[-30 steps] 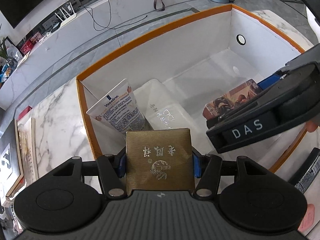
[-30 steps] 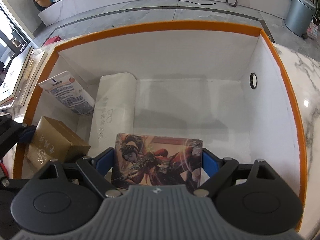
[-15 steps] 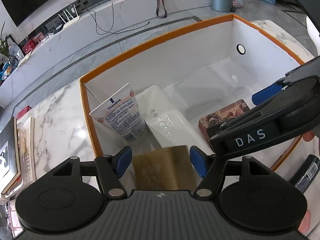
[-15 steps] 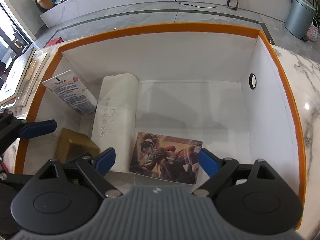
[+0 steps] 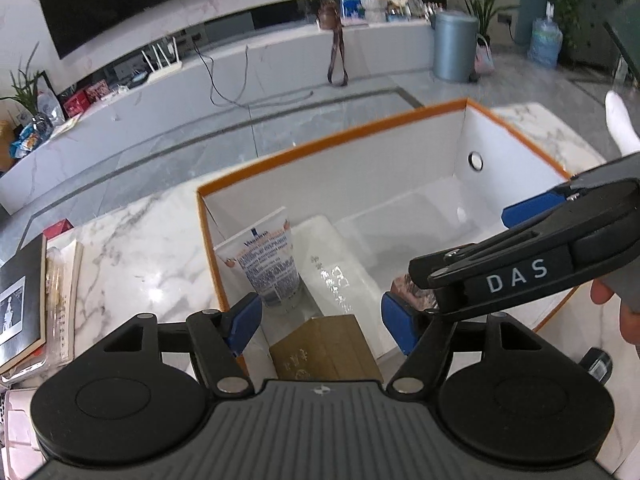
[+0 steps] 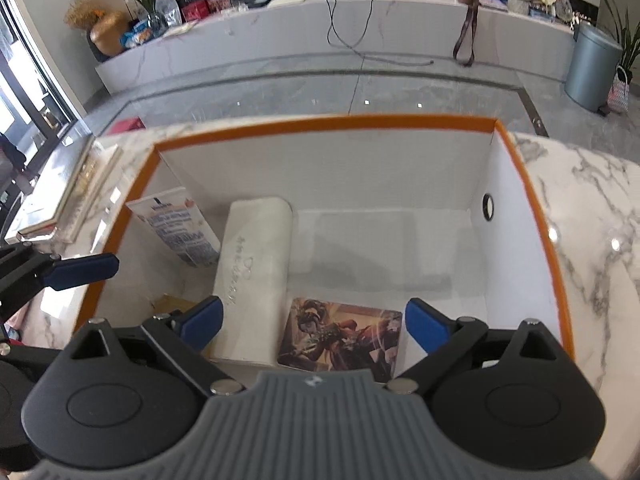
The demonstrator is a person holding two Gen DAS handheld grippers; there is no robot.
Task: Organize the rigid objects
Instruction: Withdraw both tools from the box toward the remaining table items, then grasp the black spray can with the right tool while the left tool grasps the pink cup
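The gold box (image 5: 326, 346) with embossed script lies in the orange-rimmed bin (image 5: 320, 142) beneath the left claw (image 5: 320, 318) (spread, empty, just widened), its near end hidden.

Box (image 6: 541, 216) – orange rim, white inside; gold carton (image 5: 326, 346); marble-veined counter (image 6: 592, 216).

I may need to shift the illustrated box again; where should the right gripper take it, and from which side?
Come from above, as the right gripper hangs now. The illustrated box lies flat on the bin floor, so take its two short side edges. The white box sits right beside its left edge, so that finger probably has little room.
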